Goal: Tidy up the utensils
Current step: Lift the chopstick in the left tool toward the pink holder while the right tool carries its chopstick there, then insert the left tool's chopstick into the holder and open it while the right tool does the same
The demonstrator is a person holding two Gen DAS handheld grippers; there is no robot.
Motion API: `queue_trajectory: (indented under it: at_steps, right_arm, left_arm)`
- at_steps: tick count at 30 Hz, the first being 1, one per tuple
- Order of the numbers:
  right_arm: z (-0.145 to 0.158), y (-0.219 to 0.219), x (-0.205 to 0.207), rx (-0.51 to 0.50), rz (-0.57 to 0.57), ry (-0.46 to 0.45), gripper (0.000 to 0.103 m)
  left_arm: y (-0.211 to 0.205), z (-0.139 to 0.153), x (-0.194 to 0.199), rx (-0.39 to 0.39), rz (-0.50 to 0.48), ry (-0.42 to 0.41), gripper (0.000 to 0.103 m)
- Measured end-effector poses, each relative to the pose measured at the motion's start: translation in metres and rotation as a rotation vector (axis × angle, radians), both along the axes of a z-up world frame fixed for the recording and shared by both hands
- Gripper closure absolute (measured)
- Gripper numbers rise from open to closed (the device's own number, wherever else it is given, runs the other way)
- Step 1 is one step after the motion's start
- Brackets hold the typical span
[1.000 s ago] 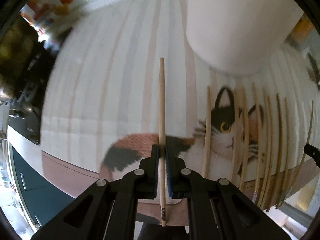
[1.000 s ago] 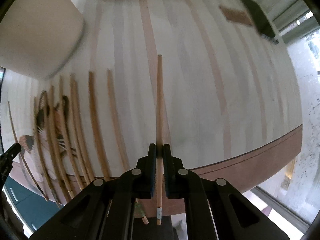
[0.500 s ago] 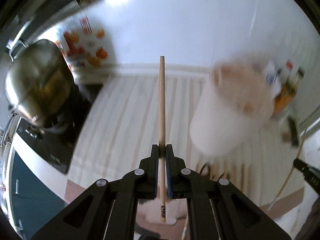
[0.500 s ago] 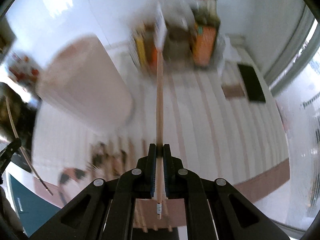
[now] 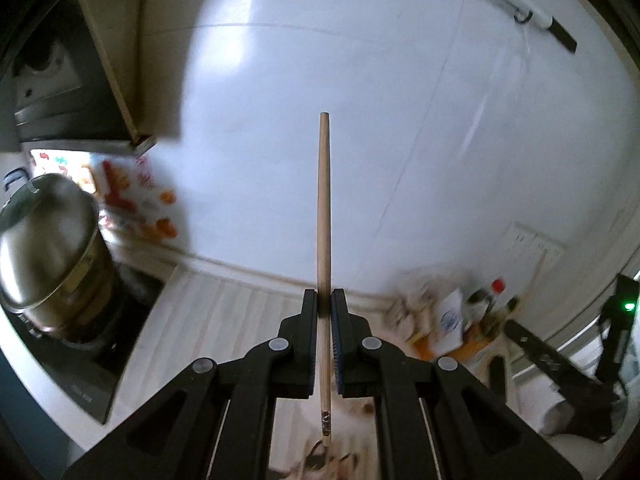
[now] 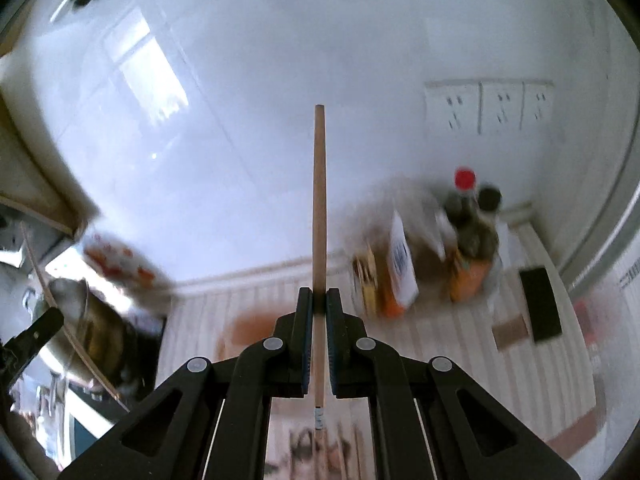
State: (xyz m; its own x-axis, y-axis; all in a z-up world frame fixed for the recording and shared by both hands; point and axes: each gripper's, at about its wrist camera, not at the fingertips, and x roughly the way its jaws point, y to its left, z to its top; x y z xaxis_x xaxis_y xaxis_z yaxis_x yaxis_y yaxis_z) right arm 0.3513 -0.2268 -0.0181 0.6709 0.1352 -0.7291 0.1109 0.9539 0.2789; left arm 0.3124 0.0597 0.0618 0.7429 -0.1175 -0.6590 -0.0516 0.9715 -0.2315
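We hold one wooden chopstick (image 5: 323, 216) pinched in the left gripper (image 5: 324, 320) and another chopstick (image 6: 319, 208) in the right gripper (image 6: 316, 316), both pointing up at the white wall. They look light, stiff and smooth, so our low grips could let them pivot.

Striped counter (image 5: 224, 320) carries a steel pot (image 5: 48, 252) and bottles (image 6: 468, 232).

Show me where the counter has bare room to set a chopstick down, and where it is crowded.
Bare striped counter lies between the steel pot on the left and the bottles clustered at the back right. A smaller free strip sits between the bottles and the black slab. The near edge is hidden behind both grippers.
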Motion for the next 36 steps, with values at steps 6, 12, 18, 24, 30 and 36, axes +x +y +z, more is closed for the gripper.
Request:
queue_trajectory:
  at_steps: [6,12,18,24,30,36]
  right_arm:
    - [0.006,0.003,0.048,0.054,-0.038,-0.046,0.096]
    - [-0.020,0.003,0.078,0.103,-0.065,-0.049,0.096]
    - [-0.051,0.009,0.090,0.119,-0.061,-0.027,0.096]
    - [-0.066,0.018,0.087,0.107,-0.026,-0.020,0.096]
    - [-0.071,0.023,0.079,0.109,0.024,-0.009,0.096]
    - [-0.078,0.031,0.066,0.096,0.072,0.015,0.096]
  left_arm:
    - [-0.015,-0.009,0.052,-0.086,-0.003,-0.007,0.099]
    - [-0.030,-0.052,0.094,-0.122,0.007,0.010,0.099]
    - [-0.042,-0.096,0.120,-0.084,0.021,0.052,0.099]
    - [-0.046,-0.113,0.118,-0.022,0.000,0.088,0.099]
    - [-0.049,-0.119,0.111,0.000,-0.031,0.125,0.099]
    - [-0.056,-0.128,0.101,0.020,-0.085,0.169,0.099]
